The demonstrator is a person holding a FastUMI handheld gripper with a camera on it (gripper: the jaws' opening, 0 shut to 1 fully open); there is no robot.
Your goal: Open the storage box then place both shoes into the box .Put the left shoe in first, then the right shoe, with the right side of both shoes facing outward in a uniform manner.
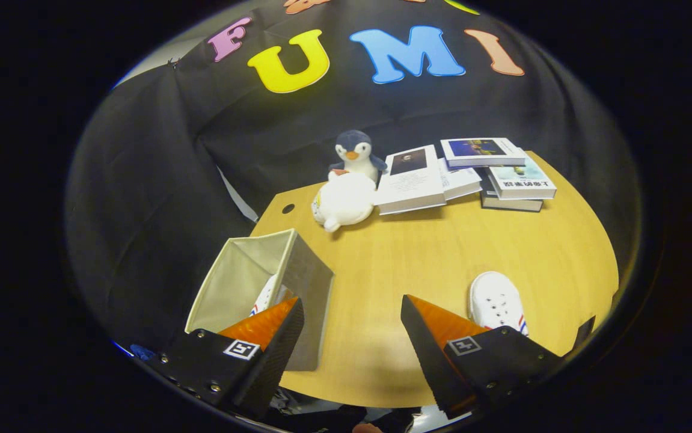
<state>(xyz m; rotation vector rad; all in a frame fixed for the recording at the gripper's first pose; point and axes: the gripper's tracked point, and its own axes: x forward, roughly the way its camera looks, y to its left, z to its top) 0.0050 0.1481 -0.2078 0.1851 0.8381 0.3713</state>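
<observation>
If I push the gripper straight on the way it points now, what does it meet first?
Most likely bare table. The gripper is open, fingers wide apart, with nothing between them. The storage box sits off by one finger and the shoe by the other. Farther on lie the white plush and books; depth is unclear.

box [261, 282] left, holding one shoe [266, 294] | other shoe [495, 300] on table [442, 252], right

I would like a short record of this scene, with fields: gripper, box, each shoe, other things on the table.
gripper: gripper open, fingers wide apart, holding nothing
storage box: storage box open, at the table's corner, behind one finger
shoe in box: white shoe inside the box, partly hidden
shoe outside: second white shoe on the wooden table, beside the other finger
far side: penguin toy, white plush, books
</observation>
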